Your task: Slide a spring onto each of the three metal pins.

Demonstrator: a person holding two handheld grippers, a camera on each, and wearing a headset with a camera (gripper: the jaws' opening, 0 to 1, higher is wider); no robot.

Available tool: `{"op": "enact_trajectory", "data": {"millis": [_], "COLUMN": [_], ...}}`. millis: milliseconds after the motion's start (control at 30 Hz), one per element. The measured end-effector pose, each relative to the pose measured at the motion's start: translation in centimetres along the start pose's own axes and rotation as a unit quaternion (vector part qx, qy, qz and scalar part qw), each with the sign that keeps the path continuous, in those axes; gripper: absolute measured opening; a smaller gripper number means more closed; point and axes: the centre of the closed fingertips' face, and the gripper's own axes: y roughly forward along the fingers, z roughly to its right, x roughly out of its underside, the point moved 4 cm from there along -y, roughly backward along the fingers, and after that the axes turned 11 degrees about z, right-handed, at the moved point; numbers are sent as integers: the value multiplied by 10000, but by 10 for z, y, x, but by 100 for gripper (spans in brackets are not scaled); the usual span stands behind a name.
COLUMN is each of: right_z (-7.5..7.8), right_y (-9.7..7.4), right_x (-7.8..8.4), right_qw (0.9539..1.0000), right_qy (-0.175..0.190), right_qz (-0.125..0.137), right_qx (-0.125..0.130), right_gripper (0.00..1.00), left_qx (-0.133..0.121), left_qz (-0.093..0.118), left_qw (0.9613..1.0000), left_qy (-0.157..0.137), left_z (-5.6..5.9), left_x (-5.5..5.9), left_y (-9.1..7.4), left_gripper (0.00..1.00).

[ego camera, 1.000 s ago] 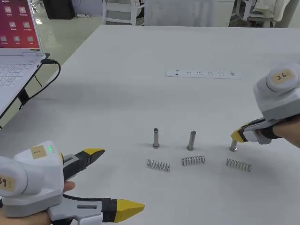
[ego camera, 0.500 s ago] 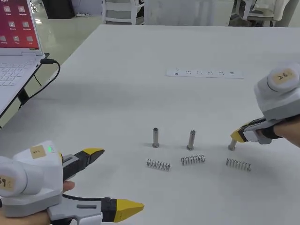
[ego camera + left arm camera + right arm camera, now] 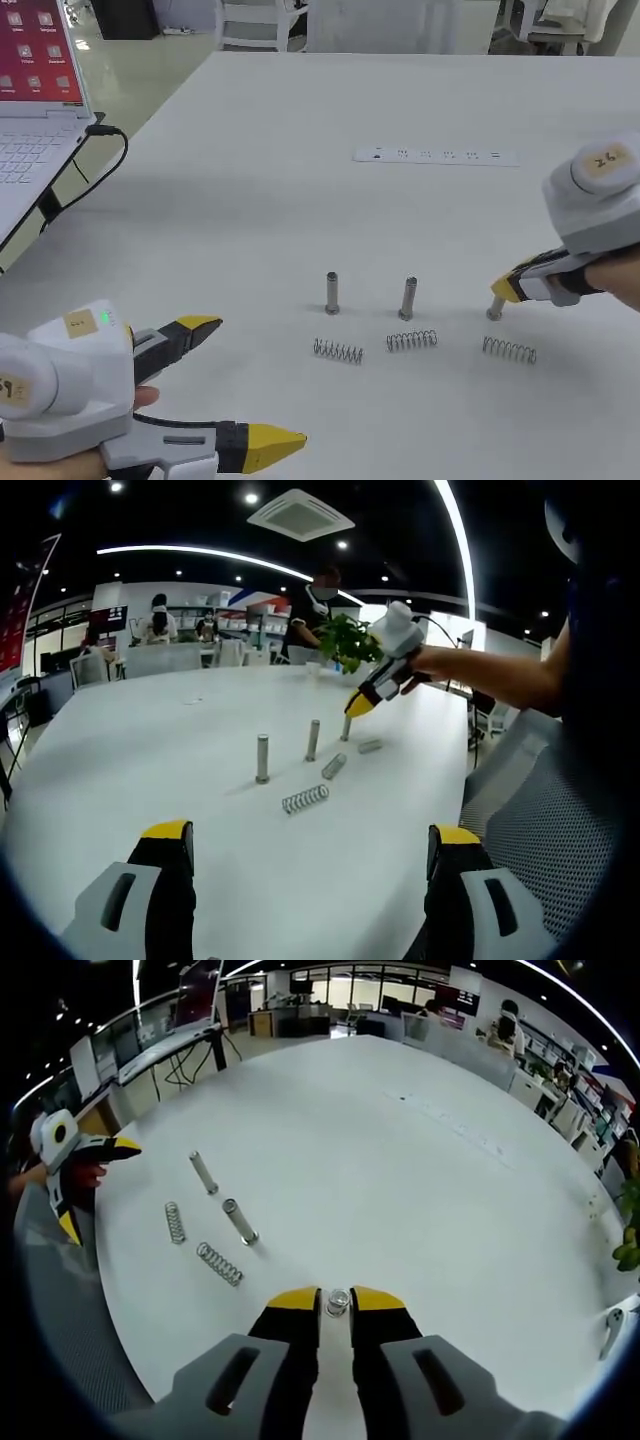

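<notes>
Right claw (image 3: 336, 1305) clamps the right-hand pin (image 3: 495, 311), apparently near its top. Left claw (image 3: 255, 380) is released and empty. Three springs (image 3: 412, 341) lie loose on the table (image 3: 300, 180); they are judged light, compressible and roll-prone, so grasp gently at mid-coil.

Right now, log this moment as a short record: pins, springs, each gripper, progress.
pins: left pin, middle pin, right pin, all upright on the table
springs: left spring, middle spring, right spring, each lying flat in front of a pin
left gripper: open, holding nothing
right gripper: closed on the right pin's top
progress: no spring on any pin yet
</notes>
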Motion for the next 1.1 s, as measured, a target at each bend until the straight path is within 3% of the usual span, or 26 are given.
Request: {"op": "enact_trajectory", "data": {"millis": [433, 1100], "right_z": [1, -4], "right_y": [-11, -33], "right_x": [-3, 9], "right_qw": [9999, 9998], "right_qy": [-122, -197], "right_qz": [102, 102], "right_qx": [25, -25], "right_gripper": [15, 16], "left_qx": [20, 58], "left_qz": [-26, -47], "left_qw": [10000, 10000], "left_qy": [8, 28], "left_z": [0, 0], "left_x": [1, 2], "left_y": [0, 0], "left_gripper": [94, 94]}}
